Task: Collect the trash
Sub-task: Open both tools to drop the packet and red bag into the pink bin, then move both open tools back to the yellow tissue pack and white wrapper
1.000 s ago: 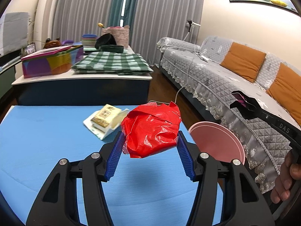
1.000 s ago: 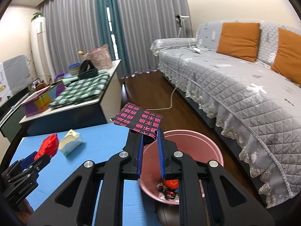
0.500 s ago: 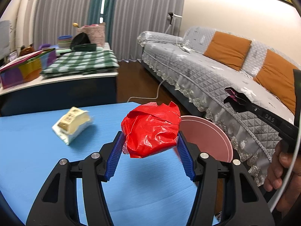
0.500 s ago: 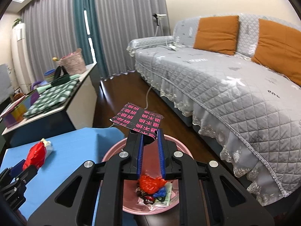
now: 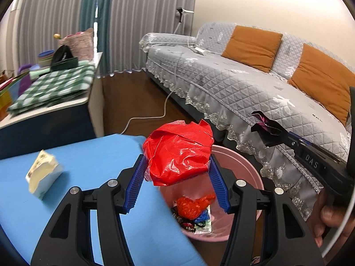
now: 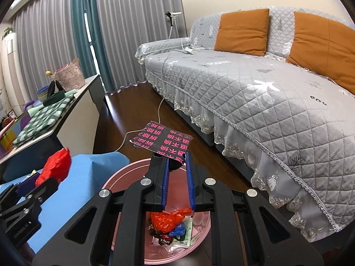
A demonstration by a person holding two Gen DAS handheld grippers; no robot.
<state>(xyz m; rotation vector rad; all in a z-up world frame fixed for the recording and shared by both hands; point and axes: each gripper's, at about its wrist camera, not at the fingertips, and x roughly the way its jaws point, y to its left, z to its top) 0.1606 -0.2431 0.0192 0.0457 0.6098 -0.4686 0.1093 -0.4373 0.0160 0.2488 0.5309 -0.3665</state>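
Red crumpled wrapper (image 5: pixel 178 153) pinched between the blue pads of the left gripper (image 5: pixel 177 168), jaws spread about halfway around it. It hangs over the near rim of the pink bin (image 5: pixel 248 168), at the edge where the blue table (image 5: pixel 93 155) ends. From the right wrist view the same wrapper (image 6: pixel 55 166) sits left of the bin (image 6: pixel 124 177), above the table corner (image 6: pixel 88 177).

Black wrapper with pink characters (image 6: pixel 163 140) clamped in the right gripper (image 6: pixel 177 168), jaws nearly together, only one corner of the sheet caught; the rest sticks out flat past the fingertips, above the far side of the bin. In the left wrist view that gripper (image 5: pixel 265 130) comes in from the right, above and beyond the bin, a hand (image 5: pixel 328 219) visible under it.

Inside the bin: red mesh-like bag (image 6: pixel 168 218), something blue, a few printed packets on the bottom.

Left of the bin, on the table: one yellow-and-white packet (image 5: pixel 43 175), blurred, well apart from the bin.

Behind the bin: dark wood floor with a white cable (image 5: pixel 155 115). Right of the bin: grey quilted sofa (image 6: pixel 255 93) with orange cushions (image 6: pixel 241 32). Far left of the bin: side counter with a green checked cloth (image 5: pixel 53 86).
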